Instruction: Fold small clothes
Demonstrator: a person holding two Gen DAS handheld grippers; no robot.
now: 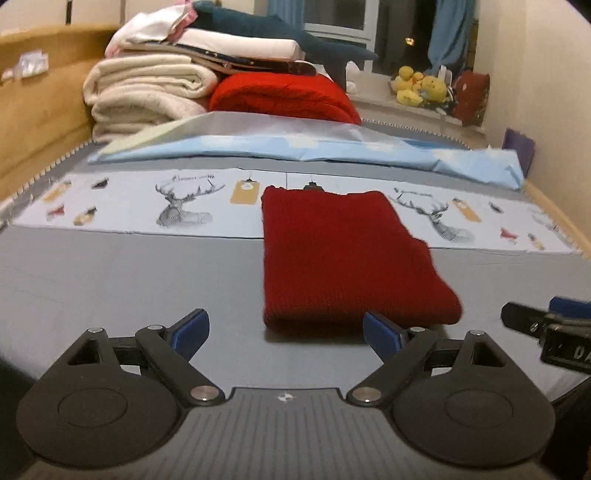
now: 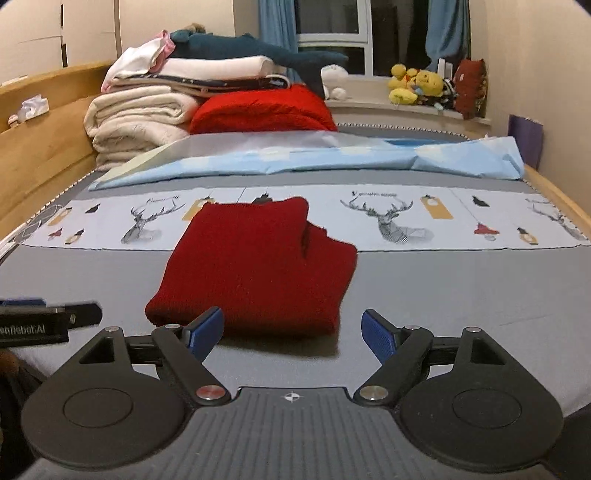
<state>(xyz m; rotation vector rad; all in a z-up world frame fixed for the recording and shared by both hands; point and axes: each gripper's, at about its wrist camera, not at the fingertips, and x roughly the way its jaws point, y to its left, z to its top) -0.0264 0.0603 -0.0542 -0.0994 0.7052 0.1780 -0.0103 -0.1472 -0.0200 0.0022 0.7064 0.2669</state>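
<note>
One dark red knitted garment (image 1: pixel 343 258), folded into a thick rectangle, lies flat on the grey bed sheet (image 1: pixel 110 280). Its long axis runs away from the cameras toward the window end of the bed, the rounded fold nearest the tools and the far edge reaching onto the pale printed strip with stag heads (image 1: pixel 177 206). On its right side a layer steps inward partway along, so the far half is narrower than the near half.

The left tool (image 1: pixel 286 330) has its two blue-padded fingers spread wide with nothing between them; the garment's near edge sits just beyond its right finger, apart from it. The right tool (image 2: pixel 293 330) is likewise wide apart and empty — its left finger stands in front of the garment's near edge, and whether it touches cannot be told.

Further back lie one folded light blue sheet (image 1: pixel 332 149), one bright red knitted bundle (image 1: pixel 284 96) and one stack of cream and white folded blankets (image 1: pixel 147 88) with one dark teal plush shark (image 1: pixel 280 33) on top. On the windowsill sits a cluster of yellow plush toys (image 1: pixel 421 86) — their number is unclear.
</note>
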